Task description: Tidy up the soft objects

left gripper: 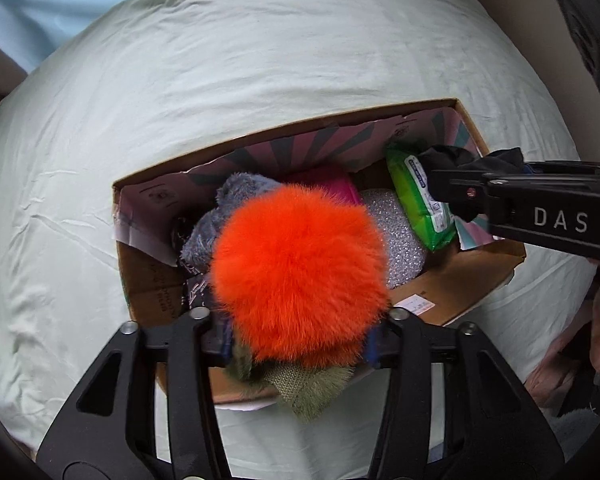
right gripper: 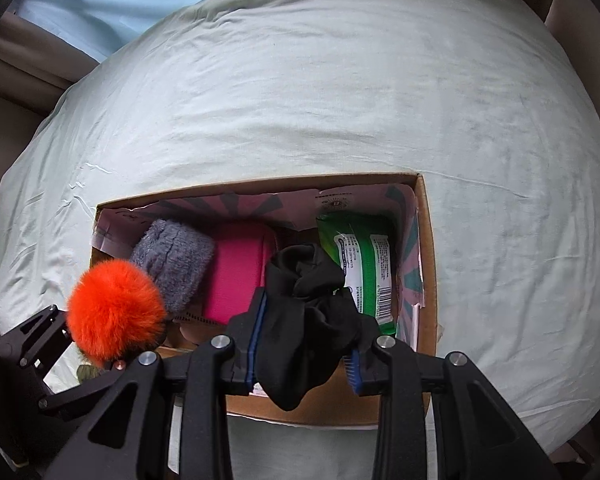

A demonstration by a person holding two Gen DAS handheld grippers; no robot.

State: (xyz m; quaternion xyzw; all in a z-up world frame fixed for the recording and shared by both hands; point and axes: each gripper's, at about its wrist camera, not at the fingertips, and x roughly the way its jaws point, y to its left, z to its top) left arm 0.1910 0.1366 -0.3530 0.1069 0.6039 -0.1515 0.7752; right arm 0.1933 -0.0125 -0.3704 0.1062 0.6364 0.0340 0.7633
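I have both tools poised over the cardboard box [left gripper: 456,292], which sits on the pale green bed sheet [left gripper: 220,80] in the middle of both views, because the box is where the soft things are being gathered.

My left hand-held gripper [left gripper: 300,332], at the bottom of its own view, has the orange pom-pom [left gripper: 300,272] with its olive knit piece [left gripper: 300,384] between its fingers. The fingers stand apart on either side of the fluff; I judge they have let go, so the pom-pom can settle onto the left half of the box, though fur hides the pads and I cannot be sure none touches.

My right hand-held gripper [right gripper: 304,356] is clenched on a black sock [right gripper: 304,320], bunched and hanging between the blue pads. It hovers above the box's right part, beside the green wipes pack [right gripper: 364,268], where there seems to be room.

Already inside lie a grey fuzzy cloth [right gripper: 172,264], a pink pouch [right gripper: 240,272] and a silver sparkly pad [left gripper: 404,240], packed side by side.
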